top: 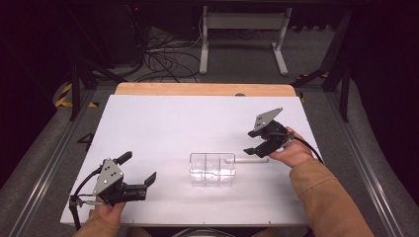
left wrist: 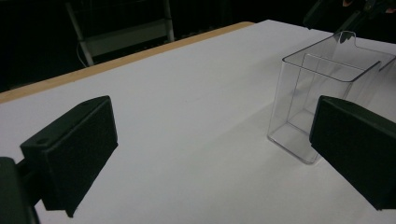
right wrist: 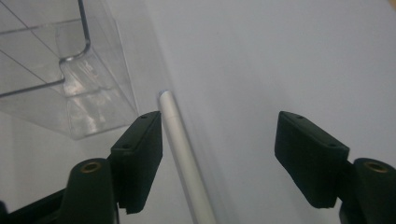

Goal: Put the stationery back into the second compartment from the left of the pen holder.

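Left gripper (top: 140, 169) sits at the near edge of the white table (top: 163, 118), about 7 o'clock from table centre, jaws wide apart and holding nothing. In the left gripper view the jaws frame bare tabletop, with the clear plastic organizer (left wrist: 322, 98) off toward 2 o'clock.

Clear plastic organizer (top: 213, 169) stands upright near centre, divided into compartments; contents cannot be made out through the clear walls, possibly none.

White pen (top: 251, 160) lies flat on the table just beside the organizer's right wall, at 3 o'clock from it.

Right gripper (top: 255, 142) hovers over the pen at about 4 o'clock from centre, jaws wide. In the right gripper view the white pen (right wrist: 184, 154) runs between the jaws, close against the left one, not clamped.
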{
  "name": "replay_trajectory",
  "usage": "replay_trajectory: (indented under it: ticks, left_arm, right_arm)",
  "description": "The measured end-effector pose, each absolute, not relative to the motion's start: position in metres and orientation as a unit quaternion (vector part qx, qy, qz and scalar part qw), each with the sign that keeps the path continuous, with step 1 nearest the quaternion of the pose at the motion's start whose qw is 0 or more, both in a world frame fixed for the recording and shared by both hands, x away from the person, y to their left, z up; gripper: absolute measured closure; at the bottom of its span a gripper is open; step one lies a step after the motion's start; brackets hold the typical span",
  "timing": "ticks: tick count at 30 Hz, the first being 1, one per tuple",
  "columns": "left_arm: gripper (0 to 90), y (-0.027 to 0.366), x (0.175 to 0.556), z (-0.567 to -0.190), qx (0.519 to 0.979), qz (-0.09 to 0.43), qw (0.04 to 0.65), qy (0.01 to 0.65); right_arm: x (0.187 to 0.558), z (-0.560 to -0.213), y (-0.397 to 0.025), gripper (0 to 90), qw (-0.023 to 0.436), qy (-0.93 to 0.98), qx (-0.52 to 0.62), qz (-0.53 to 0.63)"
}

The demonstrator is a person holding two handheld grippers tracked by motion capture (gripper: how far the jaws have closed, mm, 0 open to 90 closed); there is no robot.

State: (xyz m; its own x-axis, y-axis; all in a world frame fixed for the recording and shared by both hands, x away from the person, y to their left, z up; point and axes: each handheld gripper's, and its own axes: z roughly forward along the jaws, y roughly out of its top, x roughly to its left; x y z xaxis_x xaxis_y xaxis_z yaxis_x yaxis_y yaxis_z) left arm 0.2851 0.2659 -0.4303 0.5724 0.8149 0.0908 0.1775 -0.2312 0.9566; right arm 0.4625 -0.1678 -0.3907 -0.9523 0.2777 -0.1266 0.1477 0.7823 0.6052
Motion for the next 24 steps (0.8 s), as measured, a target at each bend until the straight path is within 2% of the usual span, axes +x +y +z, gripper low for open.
replay_trajectory:
  ticks: [24]
  left_arm:
    - [1.7, 0.267, 0.285, -0.431, 0.721, 0.307, 0.516, 0.346]
  right_arm:
    - [0.467, -0.425, -0.144, 52.4, 0.076, 0.976, 0.064, 0.192]
